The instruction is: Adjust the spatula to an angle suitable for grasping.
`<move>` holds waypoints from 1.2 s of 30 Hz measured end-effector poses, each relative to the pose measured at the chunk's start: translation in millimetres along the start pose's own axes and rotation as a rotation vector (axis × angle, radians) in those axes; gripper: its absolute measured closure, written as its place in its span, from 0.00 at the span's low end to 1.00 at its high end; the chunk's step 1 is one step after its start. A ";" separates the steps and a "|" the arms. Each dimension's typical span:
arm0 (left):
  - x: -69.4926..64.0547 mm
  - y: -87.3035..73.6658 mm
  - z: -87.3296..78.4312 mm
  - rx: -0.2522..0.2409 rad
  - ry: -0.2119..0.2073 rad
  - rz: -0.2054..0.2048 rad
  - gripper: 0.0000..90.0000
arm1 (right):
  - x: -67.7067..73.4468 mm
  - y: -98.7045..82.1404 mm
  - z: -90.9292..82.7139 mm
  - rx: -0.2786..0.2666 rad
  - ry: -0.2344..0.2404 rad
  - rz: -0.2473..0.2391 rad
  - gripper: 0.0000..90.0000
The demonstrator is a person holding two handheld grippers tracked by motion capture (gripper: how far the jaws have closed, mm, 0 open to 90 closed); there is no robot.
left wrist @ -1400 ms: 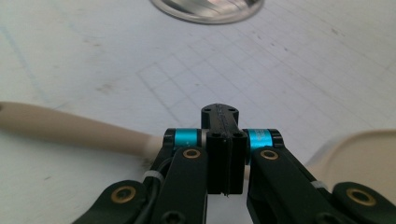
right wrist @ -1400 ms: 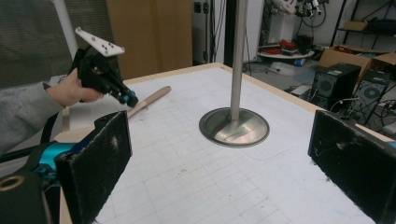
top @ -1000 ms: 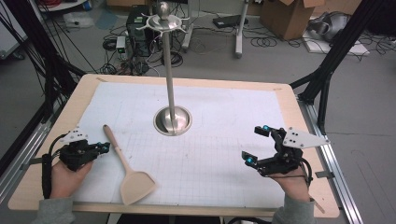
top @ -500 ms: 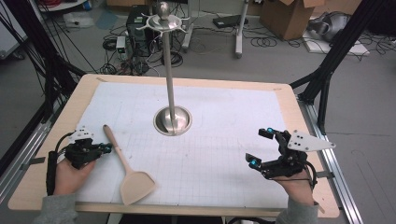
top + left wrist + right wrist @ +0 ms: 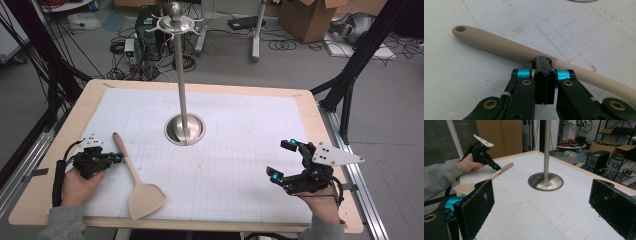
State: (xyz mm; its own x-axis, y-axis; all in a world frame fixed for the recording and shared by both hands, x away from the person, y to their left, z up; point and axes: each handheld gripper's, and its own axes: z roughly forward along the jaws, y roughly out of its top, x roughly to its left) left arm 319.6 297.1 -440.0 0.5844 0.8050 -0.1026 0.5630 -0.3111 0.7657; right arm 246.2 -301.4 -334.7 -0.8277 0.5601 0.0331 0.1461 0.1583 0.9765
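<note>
I am resting my left claw (image 5: 116, 159) with its jaws pressed together on nothing, its tip just beside the handle of the pale wooden flat-bladed spatula (image 5: 136, 181), perhaps touching it. The spatula is lying on the tabletop (image 5: 240, 92) left of the steel hanging stand (image 5: 184, 127). I am holding my right claw (image 5: 281, 161) wide open and empty, right of the stand. To grip well, I am judging I should open the left jaws and straddle the handle squarely.

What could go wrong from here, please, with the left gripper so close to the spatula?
1. The left gripper is shut with its tip at the spatula handle; unless it opens first, it would likely push or roll the handle rather than grasp it.
2. The spatula blade lies near the table front edge; a nudge could slide it off.
3. The tall stand is close; a lifted spatula could knock it.
</note>
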 end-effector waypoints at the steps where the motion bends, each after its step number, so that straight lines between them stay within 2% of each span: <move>1: -1.0 0.2 1.4 -0.006 0.000 -0.005 0.99 | 0.2 -0.3 -0.1 0.000 -0.002 -0.002 0.06; 15: -19.2 11.0 20.5 0.042 -0.029 0.056 0.99 | 1.7 -1.2 -1.9 0.010 -0.008 0.003 0.06; 29: -26.1 16.0 30.6 0.031 -0.099 0.047 0.99 | 2.4 -2.7 -4.8 0.015 -0.013 0.002 0.06; 36: -34.4 19.6 37.1 0.030 -0.112 0.067 0.99 | 3.0 -3.4 -6.0 0.017 -0.016 0.000 0.06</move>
State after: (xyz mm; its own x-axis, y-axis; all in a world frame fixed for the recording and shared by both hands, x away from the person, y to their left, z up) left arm 332.2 244.6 -445.0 0.6818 0.7211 -0.1232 0.5368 -0.3788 0.7539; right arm 240.0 -305.1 -336.6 -0.8190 0.5731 0.0295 0.1555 0.1722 0.9727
